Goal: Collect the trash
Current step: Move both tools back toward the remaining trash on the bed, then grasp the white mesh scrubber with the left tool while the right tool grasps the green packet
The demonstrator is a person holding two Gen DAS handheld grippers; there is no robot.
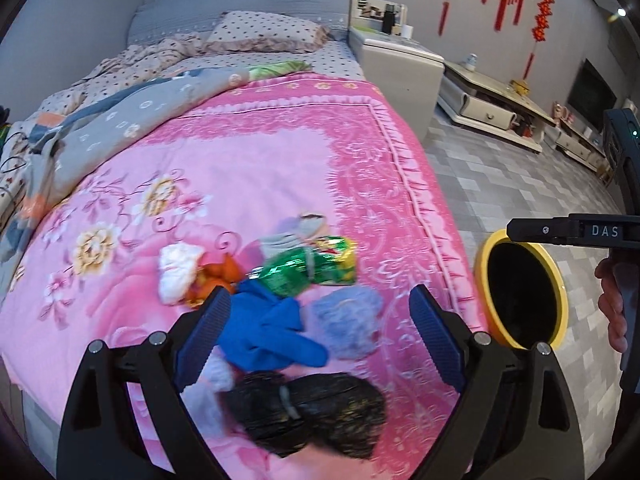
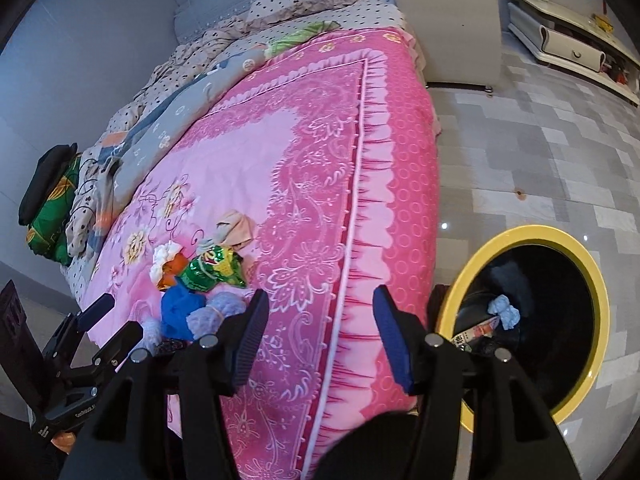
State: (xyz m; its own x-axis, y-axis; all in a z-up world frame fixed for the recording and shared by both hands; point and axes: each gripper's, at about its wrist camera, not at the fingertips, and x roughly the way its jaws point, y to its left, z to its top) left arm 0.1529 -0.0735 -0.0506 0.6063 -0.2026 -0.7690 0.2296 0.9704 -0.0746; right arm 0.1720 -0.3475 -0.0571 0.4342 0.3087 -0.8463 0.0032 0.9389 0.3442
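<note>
Right under my left claw, jaws apart and empty, a black bundle and the litter pile wait on the pink quilt, while my right claw, also apart and empty, hangs just left of the yellow-rimmed bin already holding a blue wad.

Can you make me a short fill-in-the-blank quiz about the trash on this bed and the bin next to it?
1. The bin on the floor has a ____ rim.
2. The trash pile lies on a ____ bedspread.
3. The crumpled snack wrapper is shiny ____.
4. The left gripper holds ____ between its pads.

Missing words: yellow; pink; green; nothing
</note>
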